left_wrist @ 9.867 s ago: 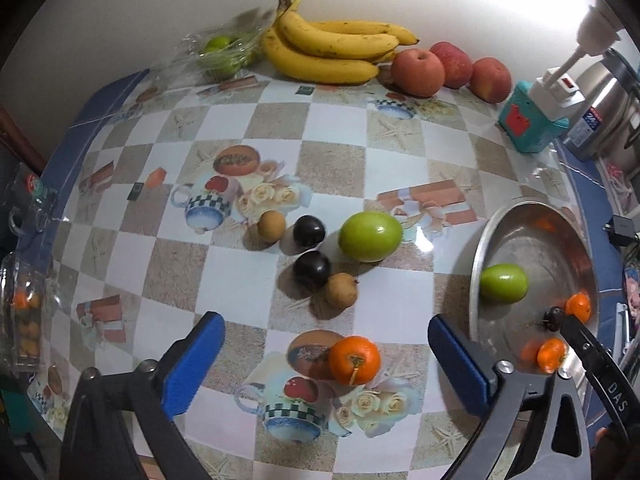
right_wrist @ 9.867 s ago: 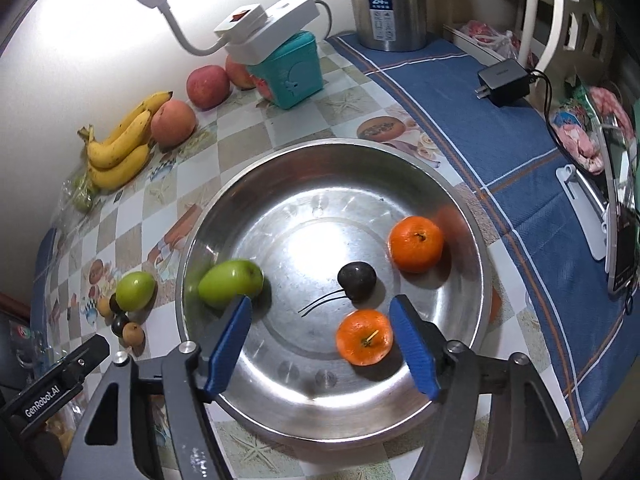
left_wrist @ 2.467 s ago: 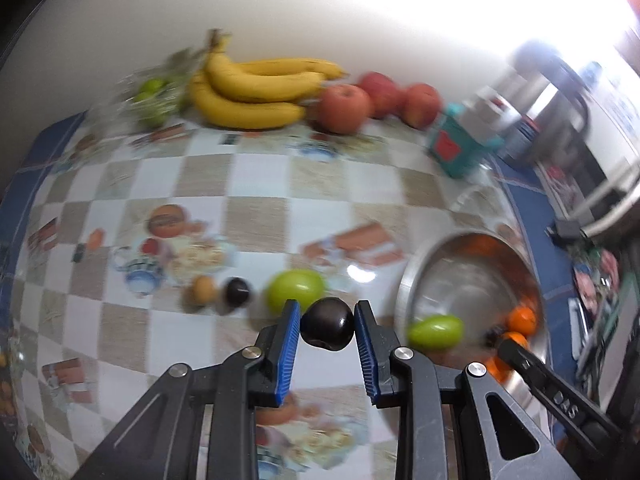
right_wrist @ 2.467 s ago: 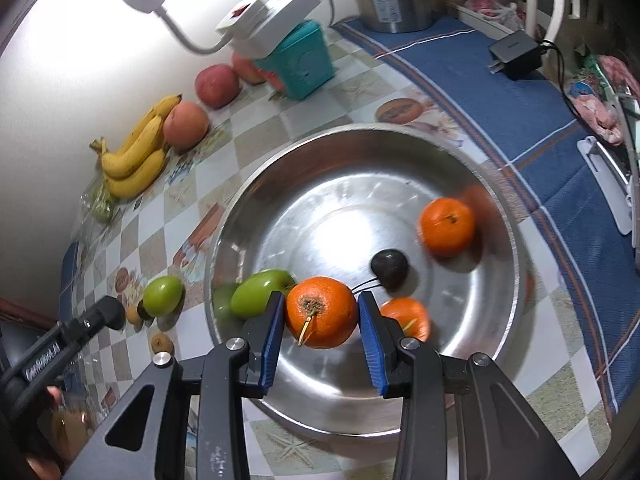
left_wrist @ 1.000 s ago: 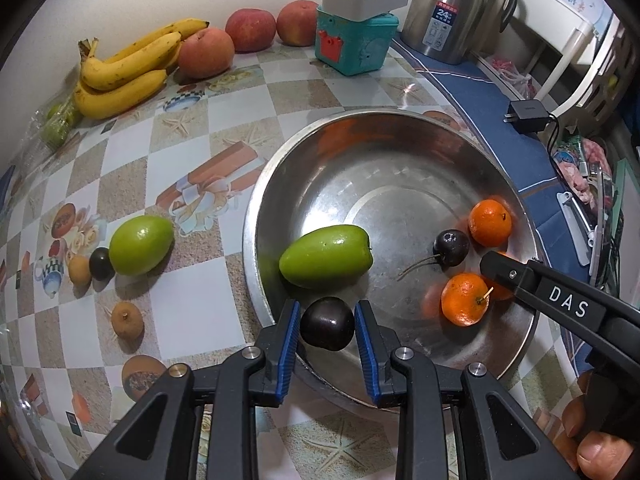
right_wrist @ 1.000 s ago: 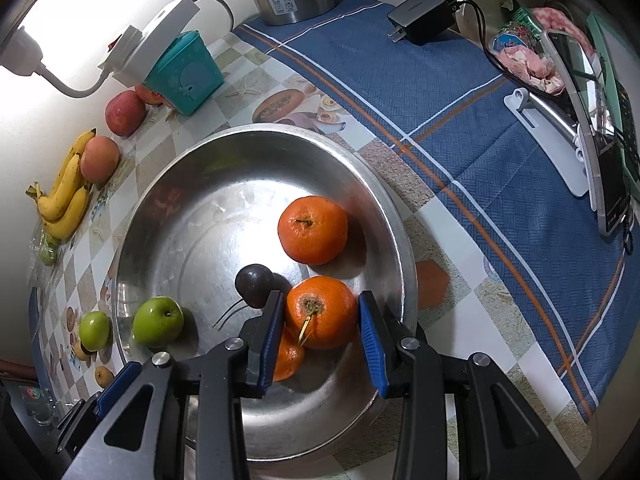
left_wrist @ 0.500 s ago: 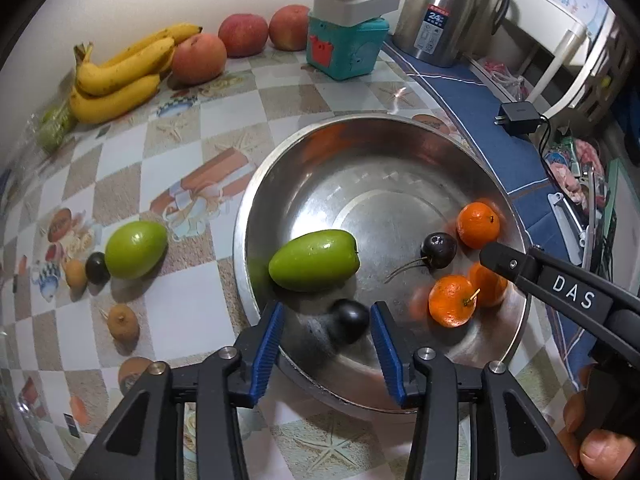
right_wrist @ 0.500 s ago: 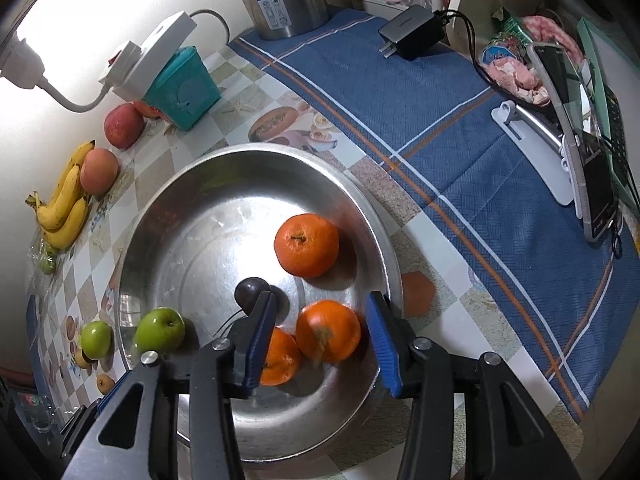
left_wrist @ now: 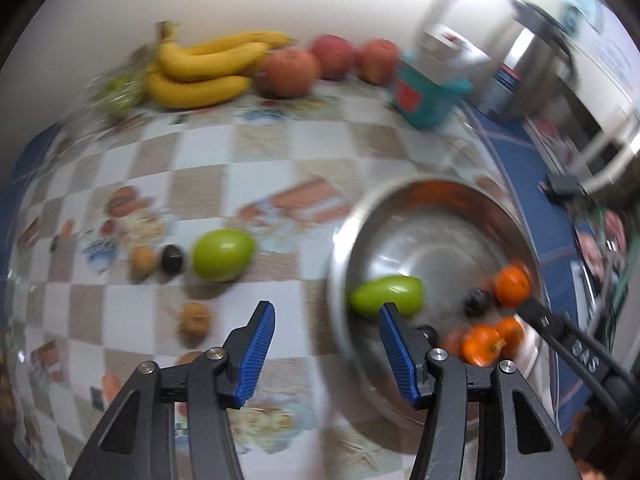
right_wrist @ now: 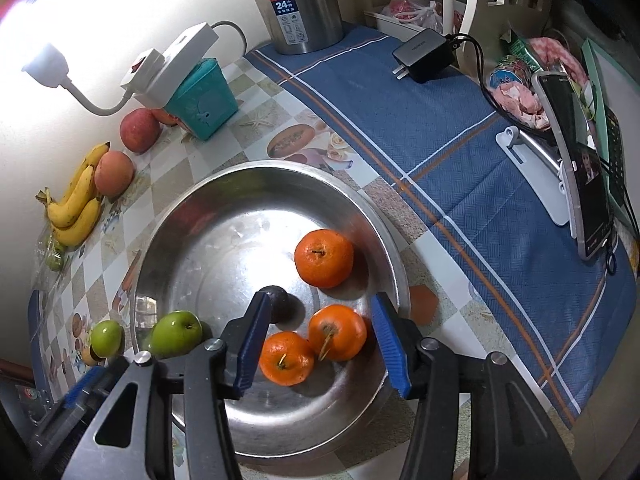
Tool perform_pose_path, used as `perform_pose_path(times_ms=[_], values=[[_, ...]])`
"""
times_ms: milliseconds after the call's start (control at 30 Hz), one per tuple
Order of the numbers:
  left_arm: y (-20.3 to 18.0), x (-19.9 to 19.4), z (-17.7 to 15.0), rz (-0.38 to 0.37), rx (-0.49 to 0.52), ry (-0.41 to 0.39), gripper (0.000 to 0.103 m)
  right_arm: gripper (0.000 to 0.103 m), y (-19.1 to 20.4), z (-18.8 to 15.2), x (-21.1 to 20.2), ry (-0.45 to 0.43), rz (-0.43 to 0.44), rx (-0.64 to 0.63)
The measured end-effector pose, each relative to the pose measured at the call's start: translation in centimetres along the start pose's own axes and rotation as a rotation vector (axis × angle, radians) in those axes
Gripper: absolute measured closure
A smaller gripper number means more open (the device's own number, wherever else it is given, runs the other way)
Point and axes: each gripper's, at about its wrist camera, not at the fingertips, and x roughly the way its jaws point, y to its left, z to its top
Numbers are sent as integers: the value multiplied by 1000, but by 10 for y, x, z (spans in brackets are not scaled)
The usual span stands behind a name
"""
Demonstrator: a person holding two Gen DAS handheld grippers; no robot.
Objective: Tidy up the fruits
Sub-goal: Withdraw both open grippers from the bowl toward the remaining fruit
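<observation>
Left gripper (left_wrist: 326, 350): jaws have just been opening, now stand apart with nothing between the pads. It hangs over the checked tablecloth (left_wrist: 256, 152) just left of the steel bowl (left_wrist: 340, 240); the view is blurred.

Right gripper (right_wrist: 316, 344): jaws likewise have just been opening, and the pads touch nothing. The released tangerine (right_wrist: 337, 333) lies in the bowl between and below them, touching a second tangerine (right_wrist: 286, 358). A third tangerine (right_wrist: 324, 258), a dark plum (right_wrist: 276, 300) and a green fruit (right_wrist: 176, 333) also lie in the bowl.

Deciding relation, in my judgement: the loose fruit all lies on the cloth to the left of the bowl, on the left gripper's side. Nearest it is a small brown fruit (left_wrist: 195, 318), just ahead and left of the left pad. Farther off, in a row: a second brown fruit (left_wrist: 143, 259), a dark plum (left_wrist: 173, 258) and a green fruit (left_wrist: 223, 254) whose long axis runs roughly across the view. The left hand is plainly nearer.

Along the wall: bananas (left_wrist: 200, 72) and apples (left_wrist: 290, 72).
</observation>
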Motion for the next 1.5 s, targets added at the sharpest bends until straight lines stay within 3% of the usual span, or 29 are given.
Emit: perform_pose_path(times_ms=[267,600,667,733,767,833,1133,1267,1333,1500], values=[[56,-4,-1,60,-199,24,45,49,10,-2,-1,0,-5,-42],[87,-11,-6,76,-295,27,45,49,34,-11,-1,4,14,-141],[90,-10,-6,83,-303,30,42,49,36,-12,0,5,11,-149],[91,-9,-6,97,-304,35,25,49,38,-13,1,7,11,-166],[91,-8,-7,104,-303,39,20,48,40,-13,1,8,11,-172],[90,-4,-8,118,-299,56,11,35,43,-15,3,11,9,-196],[92,3,-11,145,-312,83,7,34,50,-20,9,30,-2,-242],[95,4,-12,161,-323,81,0,33,51,-20,11,31,-6,-248],[96,7,-13,163,-319,85,0,11,52,-20,12,25,-14,-258],[97,10,-15,174,-321,96,0,6,55,-22,14,16,-20,-287]])
